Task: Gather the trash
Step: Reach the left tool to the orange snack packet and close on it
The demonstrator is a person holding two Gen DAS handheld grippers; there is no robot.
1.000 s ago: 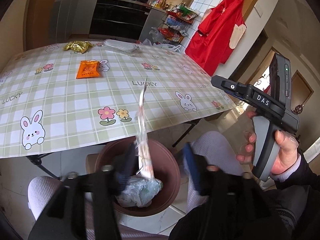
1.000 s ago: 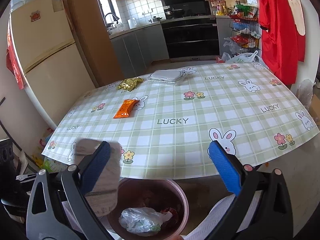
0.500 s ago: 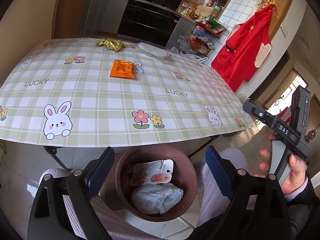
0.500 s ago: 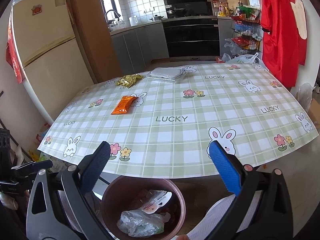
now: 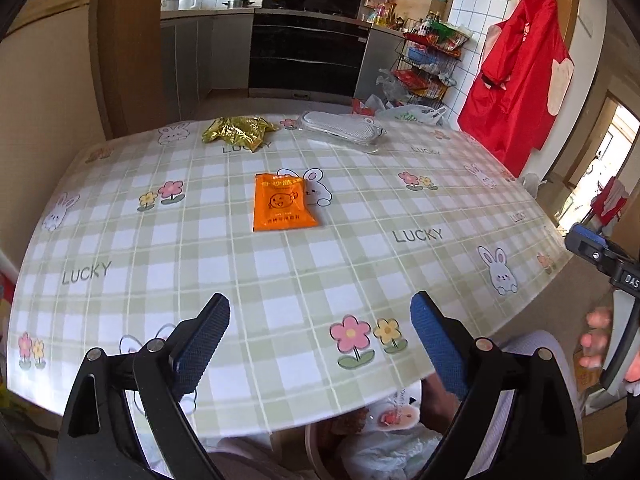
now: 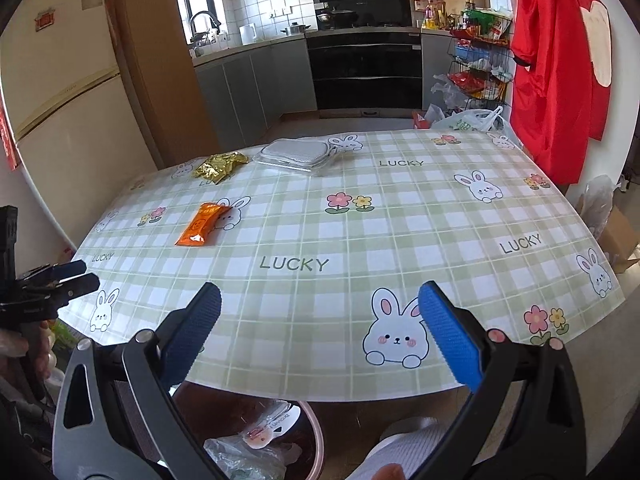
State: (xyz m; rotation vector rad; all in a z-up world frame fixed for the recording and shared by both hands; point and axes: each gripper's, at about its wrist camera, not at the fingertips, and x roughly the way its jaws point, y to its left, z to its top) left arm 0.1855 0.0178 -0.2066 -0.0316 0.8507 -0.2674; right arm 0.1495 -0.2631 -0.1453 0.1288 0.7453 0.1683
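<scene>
Trash lay on the table [image 5: 120,240]: an orange packet [image 5: 283,202] mid-table, with a gold wrapper [image 5: 236,131] and a clear tray [image 5: 342,131] near the far edge. The flat, slick packet could have slid from a pinch. Both the left tool [image 5: 320,344] and the right tool [image 6: 320,336] stood released wide, holding and touching nothing.

Both grippers [image 5: 320,344] [image 6: 320,334] had black arms with silver screws and ribbed blue pads [image 6: 450,338]. The person wore pale ribbed trousers [image 6: 412,446]. One handle bore "DAS" lettering [image 5: 630,280].
</scene>
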